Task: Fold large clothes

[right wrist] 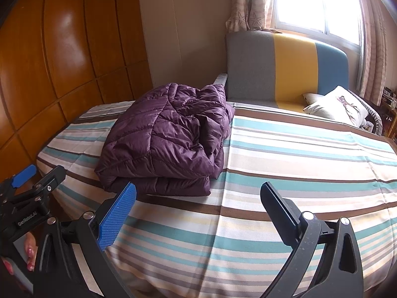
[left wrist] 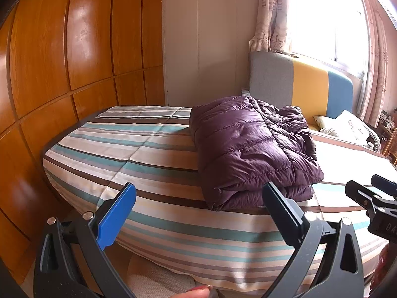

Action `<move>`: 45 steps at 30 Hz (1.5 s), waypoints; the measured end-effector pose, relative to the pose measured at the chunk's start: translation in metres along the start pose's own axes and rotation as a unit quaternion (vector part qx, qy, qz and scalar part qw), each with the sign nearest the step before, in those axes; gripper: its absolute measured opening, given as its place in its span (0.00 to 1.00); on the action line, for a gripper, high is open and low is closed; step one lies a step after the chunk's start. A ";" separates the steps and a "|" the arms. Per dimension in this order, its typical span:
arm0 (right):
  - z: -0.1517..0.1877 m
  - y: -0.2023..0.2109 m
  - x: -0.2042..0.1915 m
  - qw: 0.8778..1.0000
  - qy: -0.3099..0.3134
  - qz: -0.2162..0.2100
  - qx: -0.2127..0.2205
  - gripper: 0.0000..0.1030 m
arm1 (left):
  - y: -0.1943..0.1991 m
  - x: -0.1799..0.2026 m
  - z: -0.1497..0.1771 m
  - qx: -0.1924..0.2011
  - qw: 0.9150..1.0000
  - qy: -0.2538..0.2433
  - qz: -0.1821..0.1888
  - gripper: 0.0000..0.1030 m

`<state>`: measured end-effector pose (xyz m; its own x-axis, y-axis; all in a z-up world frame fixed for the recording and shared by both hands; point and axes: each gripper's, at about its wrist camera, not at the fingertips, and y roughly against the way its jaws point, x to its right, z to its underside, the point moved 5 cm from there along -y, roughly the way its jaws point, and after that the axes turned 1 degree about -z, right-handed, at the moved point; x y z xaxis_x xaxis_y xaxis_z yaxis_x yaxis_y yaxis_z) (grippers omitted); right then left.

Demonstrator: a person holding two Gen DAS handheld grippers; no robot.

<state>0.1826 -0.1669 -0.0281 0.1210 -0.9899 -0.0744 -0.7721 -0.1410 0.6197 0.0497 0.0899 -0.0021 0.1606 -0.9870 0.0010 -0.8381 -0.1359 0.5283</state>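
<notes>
A purple quilted down jacket (left wrist: 250,146) lies folded into a thick bundle on the striped bedspread (left wrist: 139,154). In the right wrist view the jacket (right wrist: 171,139) sits left of centre on the bedspread (right wrist: 297,154). My left gripper (left wrist: 198,198) is open, held back from the bed's near edge, with nothing between its fingers. My right gripper (right wrist: 198,198) is open too, short of the jacket's near fold and holding nothing. The right gripper's tip (left wrist: 372,193) shows at the right edge of the left wrist view. At the left edge of the right wrist view, the left gripper (right wrist: 32,181) appears.
A wooden wardrobe (left wrist: 74,49) runs along the bed's left side. A grey, yellow and blue headboard (right wrist: 285,74) stands at the far end, with pillows (right wrist: 340,106) beside it. A bright window with curtains (right wrist: 248,5) lies behind. A hand (right wrist: 29,253) holds the left gripper.
</notes>
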 end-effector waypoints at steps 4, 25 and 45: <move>0.000 0.000 0.000 1.000 0.000 0.000 0.000 0.97 | 0.000 0.001 0.001 0.000 1.000 -0.002 0.001 0.98; 0.000 0.000 0.000 1.000 -0.003 -0.002 -0.003 0.97 | -0.001 0.002 0.002 -0.002 1.000 -0.001 0.006 0.98; 0.001 -0.003 0.001 1.000 -0.005 -0.002 -0.012 0.97 | -0.002 -0.001 0.009 -0.016 0.999 0.027 0.028 0.98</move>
<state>0.1842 -0.1676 -0.0311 0.1173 -0.9895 -0.0845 -0.7564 -0.1442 0.6380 0.0469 0.0906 -0.0106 0.1426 -0.9867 0.0777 -0.8294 -0.0763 0.5534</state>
